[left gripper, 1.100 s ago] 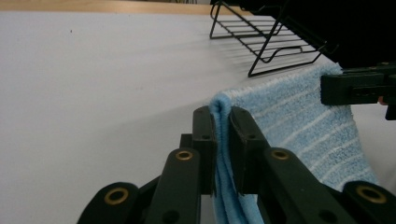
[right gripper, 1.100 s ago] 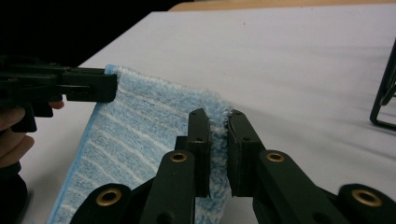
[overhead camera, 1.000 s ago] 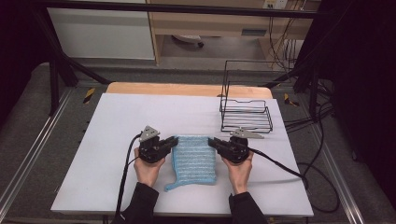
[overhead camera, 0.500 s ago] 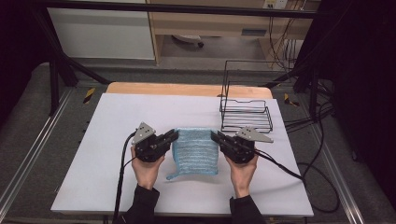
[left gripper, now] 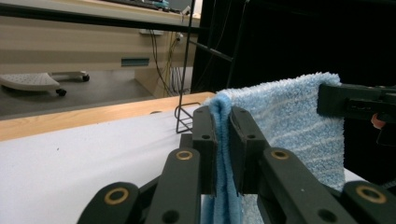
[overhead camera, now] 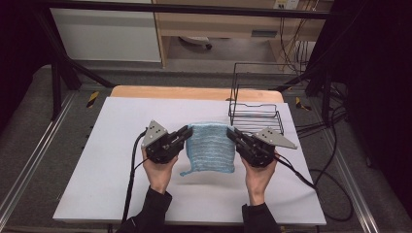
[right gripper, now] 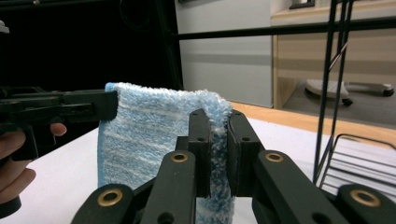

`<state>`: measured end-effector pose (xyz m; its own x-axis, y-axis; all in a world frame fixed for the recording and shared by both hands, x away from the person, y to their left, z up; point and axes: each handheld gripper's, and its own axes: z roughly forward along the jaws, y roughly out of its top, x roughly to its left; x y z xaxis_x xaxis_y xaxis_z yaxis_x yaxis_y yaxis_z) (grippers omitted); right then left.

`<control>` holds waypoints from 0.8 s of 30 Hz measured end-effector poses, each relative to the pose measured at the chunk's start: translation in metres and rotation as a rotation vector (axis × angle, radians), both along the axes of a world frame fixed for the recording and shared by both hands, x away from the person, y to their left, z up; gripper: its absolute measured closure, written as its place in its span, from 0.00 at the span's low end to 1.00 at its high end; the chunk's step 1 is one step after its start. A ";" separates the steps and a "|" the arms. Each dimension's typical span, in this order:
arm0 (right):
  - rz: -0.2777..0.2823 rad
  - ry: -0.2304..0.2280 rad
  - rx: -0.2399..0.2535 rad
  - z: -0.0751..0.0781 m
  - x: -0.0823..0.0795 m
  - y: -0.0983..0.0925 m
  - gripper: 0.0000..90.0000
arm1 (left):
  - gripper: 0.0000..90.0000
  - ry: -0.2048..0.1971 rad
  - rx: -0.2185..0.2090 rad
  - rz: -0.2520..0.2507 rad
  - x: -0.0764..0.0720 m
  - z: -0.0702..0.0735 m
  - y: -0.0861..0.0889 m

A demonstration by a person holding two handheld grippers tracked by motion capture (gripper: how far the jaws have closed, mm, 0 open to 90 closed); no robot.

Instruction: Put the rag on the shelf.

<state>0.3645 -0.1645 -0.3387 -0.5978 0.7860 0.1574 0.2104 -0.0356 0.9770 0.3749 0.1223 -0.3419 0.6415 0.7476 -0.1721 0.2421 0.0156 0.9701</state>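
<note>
Jaws of left gripper (overhead camera: 186, 131) and right gripper (overhead camera: 230, 132) clamped on blue towel (overhead camera: 210, 149) corners

Both grippers raised, fingers clamped shut on towel corners

Left gripper (overhead camera: 186, 132) and right gripper (overhead camera: 230, 132) face each other, angled inward and forward; each pinches a top corner of the blue towel (overhead camera: 210, 149). Hands grip from below, forearms entering from the bottom edge.
</note>
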 end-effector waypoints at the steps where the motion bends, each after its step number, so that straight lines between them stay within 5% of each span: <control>1: 0.000 0.000 0.000 0.000 0.000 0.000 0.92 | 0.90 -0.002 -0.002 -0.004 0.000 0.001 -0.001; 24: -0.082 -0.123 0.008 0.040 -0.010 -0.020 0.92 | 0.90 -0.075 -0.087 -0.041 0.009 0.033 -0.030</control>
<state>0.3550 -0.1843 -0.2990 -0.5470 0.8319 0.0935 0.0851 -0.0558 0.9948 0.3839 0.0920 -0.3085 0.6844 0.7050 -0.1859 0.1714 0.0922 0.9809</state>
